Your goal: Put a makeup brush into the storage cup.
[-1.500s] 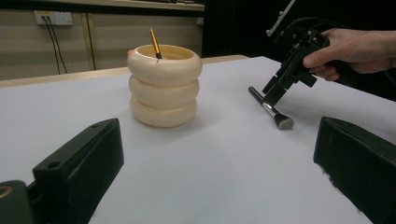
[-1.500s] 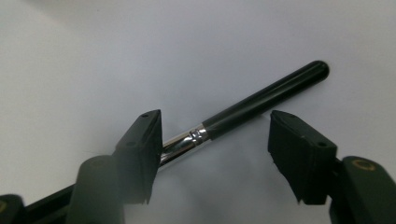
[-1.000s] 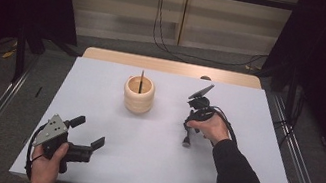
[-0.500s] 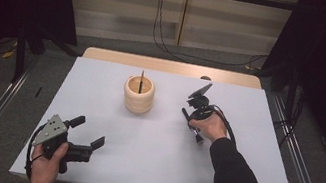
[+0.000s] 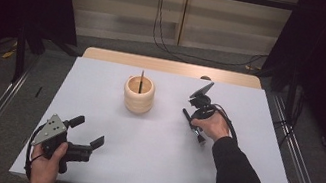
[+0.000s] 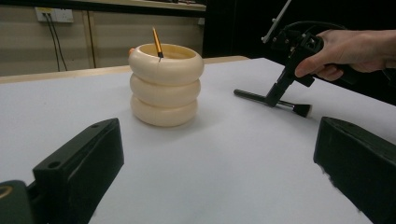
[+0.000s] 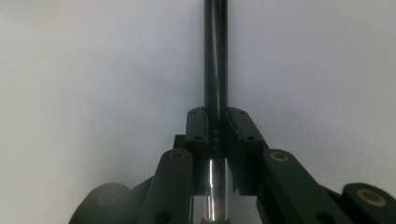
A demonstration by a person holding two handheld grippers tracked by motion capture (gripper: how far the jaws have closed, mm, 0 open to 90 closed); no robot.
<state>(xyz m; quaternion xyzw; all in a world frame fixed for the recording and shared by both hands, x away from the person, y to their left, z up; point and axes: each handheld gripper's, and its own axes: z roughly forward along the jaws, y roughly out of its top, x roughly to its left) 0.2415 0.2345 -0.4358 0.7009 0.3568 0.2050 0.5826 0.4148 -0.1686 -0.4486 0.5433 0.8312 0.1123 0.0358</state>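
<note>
right claw (image 5: 194, 122) is clenched on the black brush (image 6: 273, 99), pressing down on it where it lies on the white bench (image 5: 151, 145), right of the ringed cream holder (image 5: 139, 94). left claw (image 5: 91, 133) rests released near the bench's front-left corner.

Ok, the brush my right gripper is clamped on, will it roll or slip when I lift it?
The brush has a thin, round, glossy handle, so it could twist or slide between the right gripper jaws. It looks stiff and probably light. The grip sits partway along the handle, so the bristle end may droop. Released on the flat table, it might roll.
</note>
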